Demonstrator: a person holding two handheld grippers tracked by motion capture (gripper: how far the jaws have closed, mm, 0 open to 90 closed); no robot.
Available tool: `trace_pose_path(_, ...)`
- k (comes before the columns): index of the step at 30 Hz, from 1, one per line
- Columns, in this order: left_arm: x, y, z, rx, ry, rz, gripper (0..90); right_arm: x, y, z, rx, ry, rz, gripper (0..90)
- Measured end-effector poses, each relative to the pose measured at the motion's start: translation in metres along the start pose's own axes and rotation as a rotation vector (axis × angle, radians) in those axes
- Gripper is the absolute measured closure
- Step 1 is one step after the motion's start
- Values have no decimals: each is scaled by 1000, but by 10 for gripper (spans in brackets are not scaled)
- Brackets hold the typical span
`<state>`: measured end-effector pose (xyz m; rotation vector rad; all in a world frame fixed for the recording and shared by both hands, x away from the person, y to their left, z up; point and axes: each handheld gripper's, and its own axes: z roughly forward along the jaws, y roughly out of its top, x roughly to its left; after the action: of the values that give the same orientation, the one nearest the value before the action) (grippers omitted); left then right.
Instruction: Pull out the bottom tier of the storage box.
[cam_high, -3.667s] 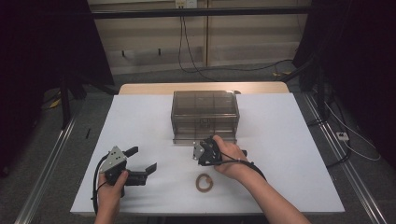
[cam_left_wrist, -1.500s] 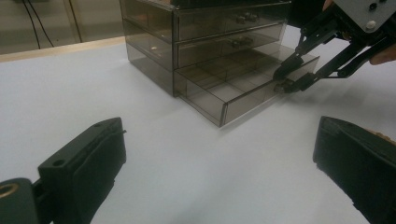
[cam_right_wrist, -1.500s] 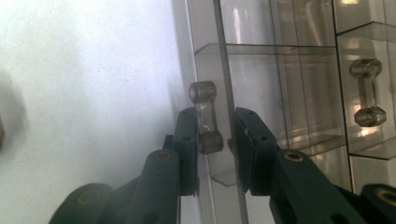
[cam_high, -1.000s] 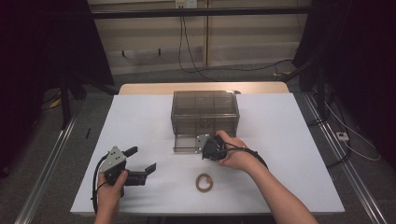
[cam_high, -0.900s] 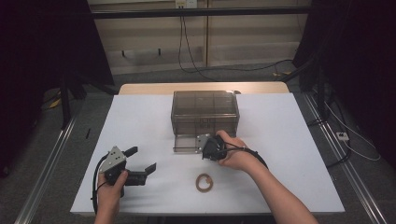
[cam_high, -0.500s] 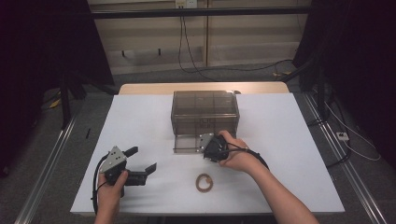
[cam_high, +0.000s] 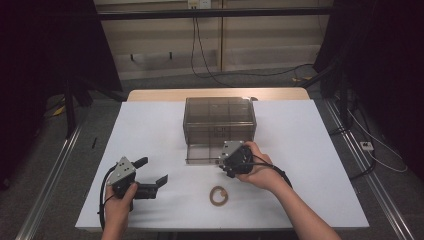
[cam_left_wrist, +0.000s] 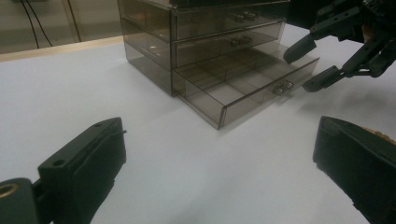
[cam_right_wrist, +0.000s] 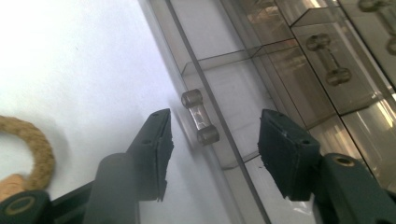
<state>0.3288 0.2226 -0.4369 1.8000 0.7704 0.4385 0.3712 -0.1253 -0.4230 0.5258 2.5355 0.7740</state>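
The bottom drawer (cam_high: 210, 153) is being left pulled out of the organizer (cam_high: 220, 120) on the desk (cam_high: 150, 135). The right gripper (cam_right_wrist: 212, 140), jaws just opening, is being released from its handle (cam_right_wrist: 200, 116); the drawer could be nudged shut if clipped. The left gripper (cam_high: 150, 175) is being held open, empty.

A rope ring (cam_high: 219, 195) lies on the white table (cam_high: 320, 150).

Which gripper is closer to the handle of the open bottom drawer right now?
The right gripper: its open jaws, just widened, sit either side of the drawer handle without touching. The left gripper rests far off on the table, well short of the drawer.
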Motion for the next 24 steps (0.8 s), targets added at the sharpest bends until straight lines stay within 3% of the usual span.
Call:
trace_pose_path(5,0,0,0,1,-1,0,27,4,-4,-9,-63,8,64,380)
trace_pose_path(12,-1,0,1,0,0,-4,27,7,-12,-16,-111,24,130,352)
trace_pose_path(24,-1,0,0,0,0,-1,27,12,-27,-24,-174,8,225,294)
